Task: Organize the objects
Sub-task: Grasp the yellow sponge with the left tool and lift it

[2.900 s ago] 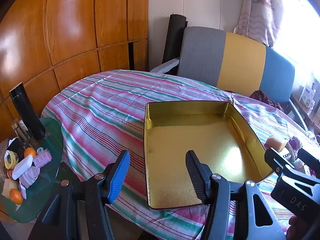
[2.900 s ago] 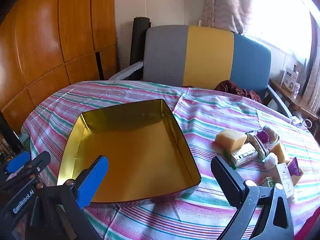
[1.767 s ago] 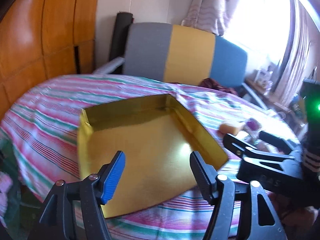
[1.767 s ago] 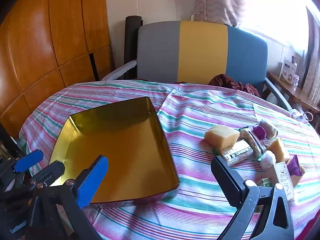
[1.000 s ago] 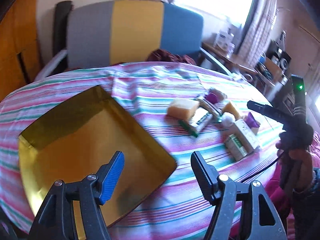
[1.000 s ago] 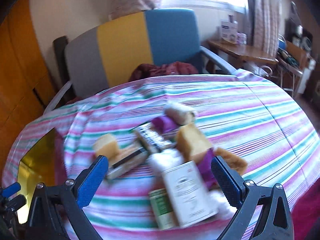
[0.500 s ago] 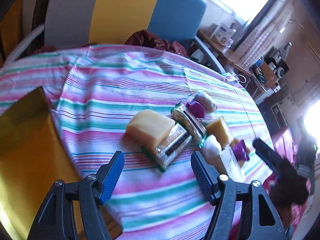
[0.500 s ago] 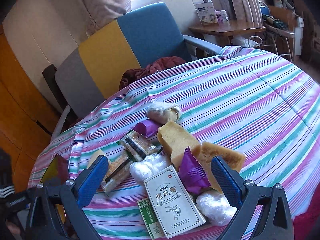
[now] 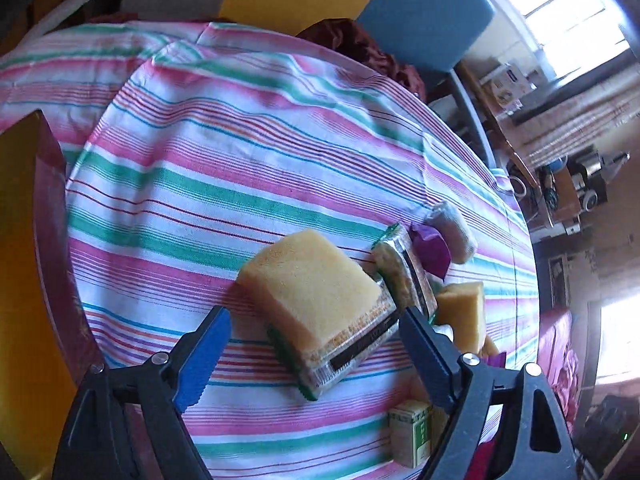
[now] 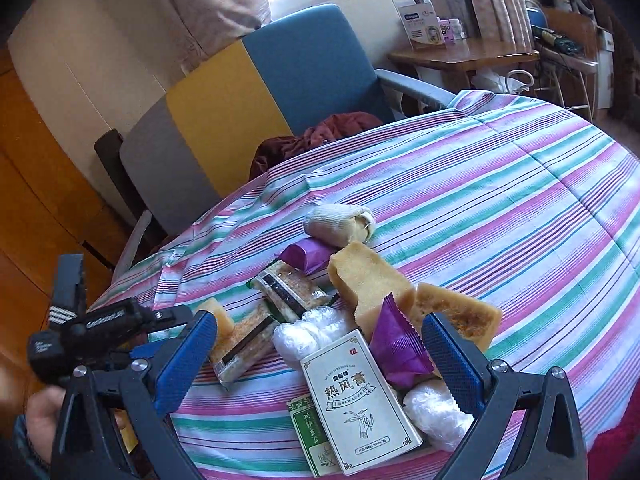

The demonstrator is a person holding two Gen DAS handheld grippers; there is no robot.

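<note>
— Striped tablecloth (image 9: 224,184) in pink, green and white covers the round table, a grey, yellow and blue chair (image 10: 256,92) behind it. What sits left of the left gripper (image 9: 314,350)?

— Only the gold tray (image 9: 24,280), at the far left edge. Between that gripper's 2 widely parted jaws, empty of any load, lies a yellow sponge block (image 9: 312,284) resting on a clear-wrapped snack bar (image 9: 352,352). Further right lie a second wrapped bar (image 9: 404,276), a purple packet (image 9: 430,248) and a beige cloth roll (image 9: 454,226).

— And the right gripper (image 10: 320,344)?

— Also spread wide, gripping nothing. To its left a hand (image 10: 42,416) carries the other tool. Between its jaws sits a white carton (image 10: 360,400) with Chinese lettering, on a green box (image 10: 310,432); just ahead, white plastic-wrapped lumps (image 10: 308,328) and a purple wrapper (image 10: 396,344). Beside its right jaw, 2 crumbly yellow slabs (image 10: 456,312).
</note>
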